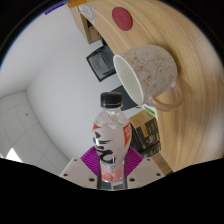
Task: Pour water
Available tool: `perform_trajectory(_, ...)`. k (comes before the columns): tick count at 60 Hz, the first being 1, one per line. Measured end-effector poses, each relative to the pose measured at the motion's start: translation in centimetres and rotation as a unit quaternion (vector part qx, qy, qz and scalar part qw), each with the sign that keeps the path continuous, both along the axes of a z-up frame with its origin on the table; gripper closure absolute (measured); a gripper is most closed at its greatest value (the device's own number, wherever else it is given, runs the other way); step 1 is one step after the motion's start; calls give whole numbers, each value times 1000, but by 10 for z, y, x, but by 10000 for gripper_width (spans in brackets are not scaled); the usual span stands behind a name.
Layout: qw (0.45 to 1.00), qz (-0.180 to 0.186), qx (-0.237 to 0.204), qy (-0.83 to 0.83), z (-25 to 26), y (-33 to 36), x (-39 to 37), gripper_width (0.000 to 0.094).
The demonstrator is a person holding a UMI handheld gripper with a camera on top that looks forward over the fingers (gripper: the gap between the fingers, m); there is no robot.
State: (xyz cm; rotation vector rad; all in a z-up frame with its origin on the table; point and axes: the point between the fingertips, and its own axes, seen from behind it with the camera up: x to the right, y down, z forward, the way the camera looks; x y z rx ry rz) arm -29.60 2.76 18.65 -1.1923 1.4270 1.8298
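Observation:
My gripper [110, 160] is shut on a clear plastic bottle [109, 135] with a white cap and a red-and-black label. The purple pads [92, 157] press on its lower body from both sides. The whole view is rolled to the side, so the bottle is tilted with the gripper. Its cap [111, 99] sits just below the rim of a white speckled mug [148, 72], whose open mouth faces the bottle. The mug stands on a light wooden table [185, 130], with its handle on the side away from the bottle.
A red round coaster [122, 17] lies on the table beyond the mug. A small dark box with a colourful label [143, 133] stands next to the bottle. A dark monitor-like object [100, 63] and white floor or wall [40, 115] lie off the table's edge.

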Motion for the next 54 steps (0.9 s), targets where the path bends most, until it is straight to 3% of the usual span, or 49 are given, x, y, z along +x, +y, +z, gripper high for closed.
perform_trajectory(12,999,33,3,-34,-1,0,6,653)
perform_trajectory(23,964,43,62,-257,36,0,38,653)
perform_trajectory(36,783,-27,121,-609,74,19,136,652)
perform_trajectory(43,677,-45,100,-728,51,18,191,651)
perform_trajectory(54,579,-18,61,-813,-11,41,244,652)
